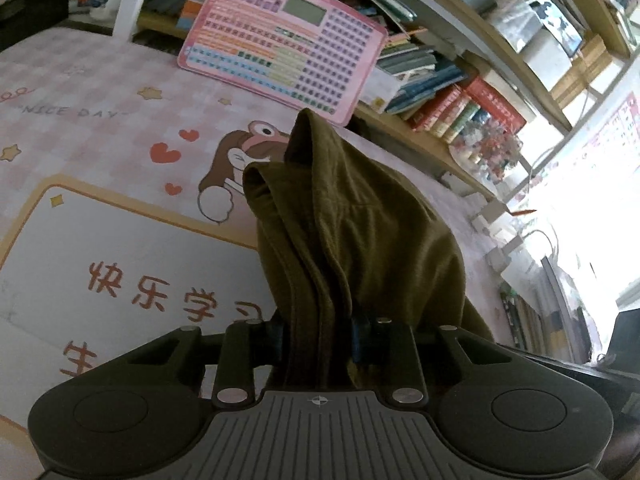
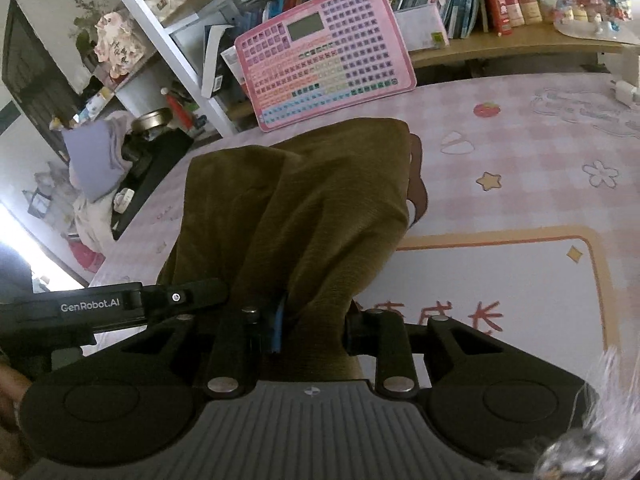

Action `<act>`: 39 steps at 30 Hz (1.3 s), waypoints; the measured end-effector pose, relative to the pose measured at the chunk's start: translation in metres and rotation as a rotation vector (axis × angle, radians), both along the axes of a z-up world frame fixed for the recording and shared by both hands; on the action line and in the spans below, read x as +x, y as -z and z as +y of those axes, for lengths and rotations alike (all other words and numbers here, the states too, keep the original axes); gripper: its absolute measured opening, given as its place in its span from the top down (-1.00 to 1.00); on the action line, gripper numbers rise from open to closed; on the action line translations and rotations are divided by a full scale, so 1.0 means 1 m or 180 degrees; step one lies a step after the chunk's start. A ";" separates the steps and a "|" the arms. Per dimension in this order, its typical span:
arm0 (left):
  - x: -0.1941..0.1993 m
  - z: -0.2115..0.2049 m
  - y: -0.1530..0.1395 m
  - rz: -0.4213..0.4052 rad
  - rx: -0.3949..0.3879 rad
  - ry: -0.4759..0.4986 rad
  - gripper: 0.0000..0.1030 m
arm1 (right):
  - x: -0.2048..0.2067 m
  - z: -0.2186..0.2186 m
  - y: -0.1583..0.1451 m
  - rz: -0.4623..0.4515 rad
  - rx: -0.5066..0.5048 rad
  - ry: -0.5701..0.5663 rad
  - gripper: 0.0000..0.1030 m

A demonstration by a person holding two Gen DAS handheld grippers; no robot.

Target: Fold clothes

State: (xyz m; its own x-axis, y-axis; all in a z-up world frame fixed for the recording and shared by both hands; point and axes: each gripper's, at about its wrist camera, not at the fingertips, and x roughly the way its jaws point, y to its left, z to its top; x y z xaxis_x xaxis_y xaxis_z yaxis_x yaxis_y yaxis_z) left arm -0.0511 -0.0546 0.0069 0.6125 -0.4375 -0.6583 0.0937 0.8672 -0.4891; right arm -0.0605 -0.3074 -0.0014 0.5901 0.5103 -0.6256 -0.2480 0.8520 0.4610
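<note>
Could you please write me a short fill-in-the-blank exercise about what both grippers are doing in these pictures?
1. Both grippers are shut on the same olive-green ____.
2. The pink keyboard-style learning board leans against the ____.
3. The left gripper and the right gripper each hold bunched ____ between the fingers.

Missing words: garment; bookshelf; fabric.

Matt olive ribbed-cloth garment (image 1: pixel 360 240); glossy mat (image 1: pixel 100 92)

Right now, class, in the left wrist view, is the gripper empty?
No: the left gripper is shut on the olive garment, which bunches up between its fingers.
</note>
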 end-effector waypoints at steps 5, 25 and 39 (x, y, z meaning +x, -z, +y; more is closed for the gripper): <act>-0.004 -0.011 -0.001 -0.0018 0.0052 0.0063 0.47 | -0.006 -0.008 0.002 0.0009 0.0028 0.0066 0.53; 0.041 0.044 -0.002 -0.0037 -0.0061 0.0406 0.47 | 0.010 0.036 -0.010 -0.0086 -0.0069 0.0405 0.52; 0.095 0.120 -0.001 0.0004 -0.0233 0.0423 0.47 | 0.057 0.109 -0.016 -0.0094 -0.0126 0.0326 0.52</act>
State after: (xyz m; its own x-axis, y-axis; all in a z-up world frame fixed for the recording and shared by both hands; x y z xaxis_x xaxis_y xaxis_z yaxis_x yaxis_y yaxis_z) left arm 0.0441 0.0653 0.0081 0.5453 -0.5615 -0.6224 0.2046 0.8092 -0.5507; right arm -0.0036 -0.1987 0.0149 0.6563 0.4215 -0.6258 -0.1716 0.8910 0.4202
